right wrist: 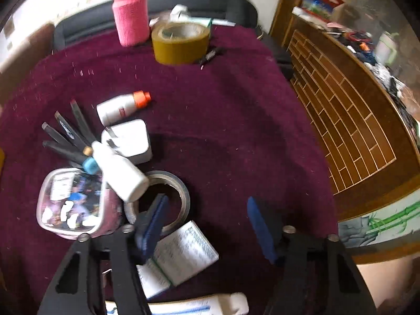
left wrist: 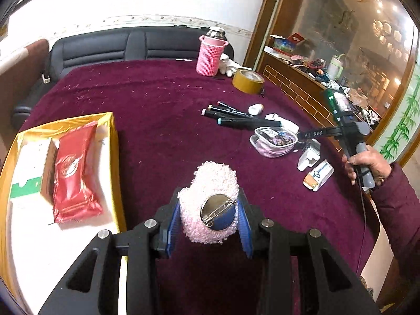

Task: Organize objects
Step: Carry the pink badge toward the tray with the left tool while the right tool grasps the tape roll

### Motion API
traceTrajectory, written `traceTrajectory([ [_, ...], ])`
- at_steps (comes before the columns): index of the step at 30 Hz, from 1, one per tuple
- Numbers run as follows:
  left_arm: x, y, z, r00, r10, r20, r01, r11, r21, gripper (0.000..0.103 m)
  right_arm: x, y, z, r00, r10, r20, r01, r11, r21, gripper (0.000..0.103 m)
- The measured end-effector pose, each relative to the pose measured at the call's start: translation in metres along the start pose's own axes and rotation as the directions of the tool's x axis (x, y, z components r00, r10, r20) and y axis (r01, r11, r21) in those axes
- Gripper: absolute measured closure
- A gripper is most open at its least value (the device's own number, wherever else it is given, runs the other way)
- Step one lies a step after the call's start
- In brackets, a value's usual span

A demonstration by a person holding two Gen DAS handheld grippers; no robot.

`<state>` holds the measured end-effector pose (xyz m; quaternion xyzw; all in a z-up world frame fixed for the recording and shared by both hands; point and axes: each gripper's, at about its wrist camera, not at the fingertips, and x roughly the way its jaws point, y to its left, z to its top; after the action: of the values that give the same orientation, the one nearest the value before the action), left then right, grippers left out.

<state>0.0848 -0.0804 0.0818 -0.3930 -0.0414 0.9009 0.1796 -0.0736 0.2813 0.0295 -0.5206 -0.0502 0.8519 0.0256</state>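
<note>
A fluffy pink brooch with a round metal pin back is pinched between the blue pads of the left gripper, held above the maroon velvet tablecloth, right of the gold-rimmed box. The right gripper is spread wide, nothing held, over a grey tape roll and a small white box.

Bare maroon cloth ahead and right of open right gripper. Left side crowded: grey tape roll, white bottle, clear pouch, booklet just beneath.
</note>
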Motion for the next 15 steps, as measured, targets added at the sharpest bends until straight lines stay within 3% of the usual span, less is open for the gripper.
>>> traceTrajectory([
  [2,-0.004,0.002,-0.002,1.0,0.009,0.006,-0.009,1.0,-0.005,0.066,0.017,0.007,0.002,0.999,0.012,-0.045,-0.014,0.999,-0.048,0.052],
  [4,-0.007,0.004,-0.003,1.0,0.014,0.011,-0.014,1.0,-0.013,0.066,0.017,0.011,0.005,1.0,0.026,-0.018,-0.027,0.998,-0.059,0.071],
  [5,-0.009,0.005,-0.004,1.0,0.018,0.015,-0.018,1.0,-0.016,0.066,0.019,0.01,0.006,0.998,0.054,-0.019,-0.055,0.997,-0.045,0.088],
  [6,-0.011,0.005,-0.004,1.0,0.022,0.019,-0.022,1.0,-0.017,0.066,0.02,0.01,0.006,0.997,0.073,-0.022,-0.074,0.997,-0.024,0.092],
  [10,-0.021,0.007,-0.005,0.998,0.037,0.04,-0.036,0.999,-0.024,0.066,0.011,0.005,-0.001,0.995,0.096,0.014,-0.097,0.995,0.019,0.093],
  [15,-0.037,0.017,-0.009,0.996,0.045,0.071,-0.042,0.998,-0.043,0.066,-0.031,-0.012,-0.011,0.986,0.12,0.113,-0.129,0.988,0.084,0.093],
])
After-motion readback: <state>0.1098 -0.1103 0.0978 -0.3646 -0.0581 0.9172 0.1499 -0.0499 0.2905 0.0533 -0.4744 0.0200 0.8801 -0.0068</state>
